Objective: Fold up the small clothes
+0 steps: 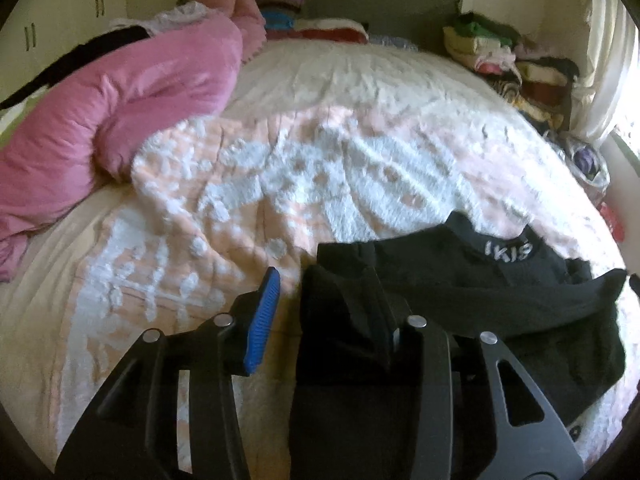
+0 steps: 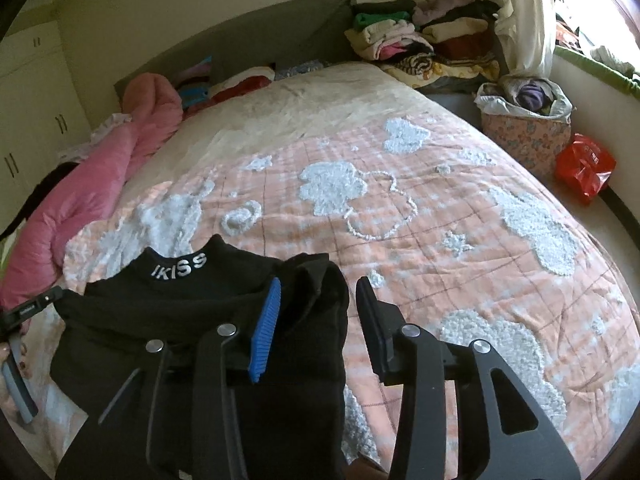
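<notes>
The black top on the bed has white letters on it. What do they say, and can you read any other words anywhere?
"IKISS": white letters on the collar of the black top; in the left wrist view only "IKIS" shows, blurred.
Red bag by the bed: print on it is too small and blurred to read.
Small white mark on the left gripper's dark body at the frame's left edge: too small to read.
Nothing else is readable.

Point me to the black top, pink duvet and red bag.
black top (image 2: 172,304): right wrist view, chest below the lettered collar.
pink duvet (image 1: 132,92): left wrist view, middle of the roll.
red bag (image 2: 584,166): right wrist view, centre of the bag, on the floor beside the bed.
</notes>
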{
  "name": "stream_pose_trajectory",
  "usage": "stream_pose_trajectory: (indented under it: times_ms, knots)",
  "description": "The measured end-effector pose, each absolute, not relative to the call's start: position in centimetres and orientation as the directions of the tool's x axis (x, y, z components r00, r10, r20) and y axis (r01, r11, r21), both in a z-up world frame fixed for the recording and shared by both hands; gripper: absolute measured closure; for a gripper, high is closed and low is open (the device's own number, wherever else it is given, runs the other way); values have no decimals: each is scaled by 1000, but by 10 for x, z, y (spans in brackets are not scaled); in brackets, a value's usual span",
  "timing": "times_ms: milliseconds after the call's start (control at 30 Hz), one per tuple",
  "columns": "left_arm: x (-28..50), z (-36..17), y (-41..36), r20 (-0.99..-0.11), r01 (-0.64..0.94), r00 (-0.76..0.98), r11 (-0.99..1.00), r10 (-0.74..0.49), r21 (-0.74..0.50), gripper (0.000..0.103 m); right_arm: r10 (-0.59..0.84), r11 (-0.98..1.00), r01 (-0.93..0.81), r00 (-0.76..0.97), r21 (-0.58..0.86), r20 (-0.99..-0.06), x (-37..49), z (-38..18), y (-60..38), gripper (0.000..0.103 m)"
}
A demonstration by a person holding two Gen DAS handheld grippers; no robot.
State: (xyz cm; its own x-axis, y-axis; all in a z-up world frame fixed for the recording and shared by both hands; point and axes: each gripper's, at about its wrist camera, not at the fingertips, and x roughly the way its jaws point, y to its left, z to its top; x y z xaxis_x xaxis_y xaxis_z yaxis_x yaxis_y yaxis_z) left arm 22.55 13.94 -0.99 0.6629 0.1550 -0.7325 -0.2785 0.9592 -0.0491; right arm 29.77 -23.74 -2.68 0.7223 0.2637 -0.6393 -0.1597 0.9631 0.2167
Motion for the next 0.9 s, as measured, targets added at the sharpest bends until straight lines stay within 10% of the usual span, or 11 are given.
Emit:
stream_pose_trajectory:
  times_ms: [400,900]
  knots:
    - [187,-3,91,-742,-113,668,993,55,-28,79,422,887,-425,584,182,-693,268,-30,-186,68]
    - [238,-63,83,-811,-104,568,990,139,97,83,244,927,-374,561,21,-791,315,-82,-166,75]
